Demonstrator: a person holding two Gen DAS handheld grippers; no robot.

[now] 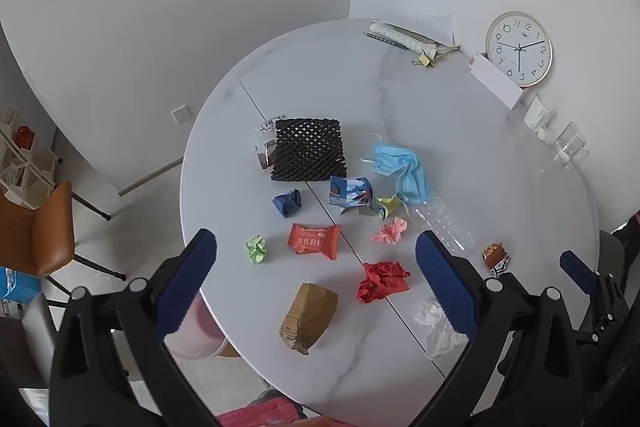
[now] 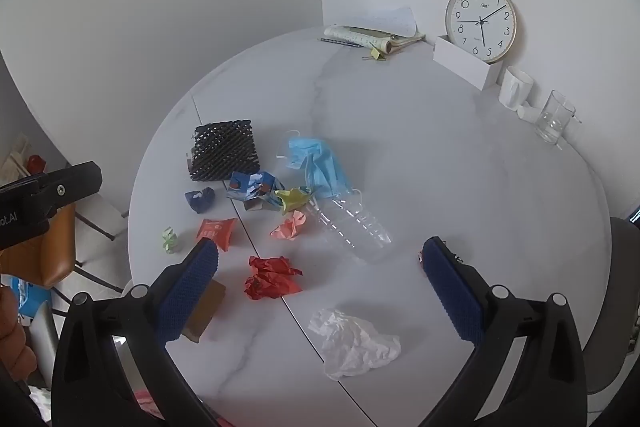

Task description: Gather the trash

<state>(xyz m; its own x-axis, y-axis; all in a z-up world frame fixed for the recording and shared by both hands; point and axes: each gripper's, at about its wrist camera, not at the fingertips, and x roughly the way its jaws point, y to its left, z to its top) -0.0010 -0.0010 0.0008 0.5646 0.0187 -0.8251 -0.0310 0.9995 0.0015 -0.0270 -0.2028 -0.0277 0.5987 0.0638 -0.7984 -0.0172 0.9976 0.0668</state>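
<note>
Two grippers are hovering above the table (image 1: pixel 460 131), both spread wide and holding nothing. Left gripper (image 1: pixel 316 281) is sitting over the brown cardboard wad (image 1: pixel 308 317) (long axis running away); right gripper (image 2: pixel 320 287) is nearer the white tissue (image 2: pixel 354 343).

In the right wrist view the left finger of the right hand-held gripper (image 2: pixel 320 259) covers much of the brown cardboard piece (image 2: pixel 208 311) and a corner of the red snack wrapper (image 2: pixel 218 229). Its right finger hides nearly all of a small printed packet (image 2: pixel 420 259); only a sliver shows. The black foam net (image 2: pixel 224 151) conceals most of a packet beneath it, seen in the left wrist view as a printed edge (image 1: pixel 267 139). There the finger of the left hand-held gripper (image 1: pixel 316 255) overlaps the white crumpled tissue (image 1: pixel 436 331). The pink object (image 1: pixel 260 417) at the bottom is cut off by the edge. Print on the wrapper is too blurred to read
</note>
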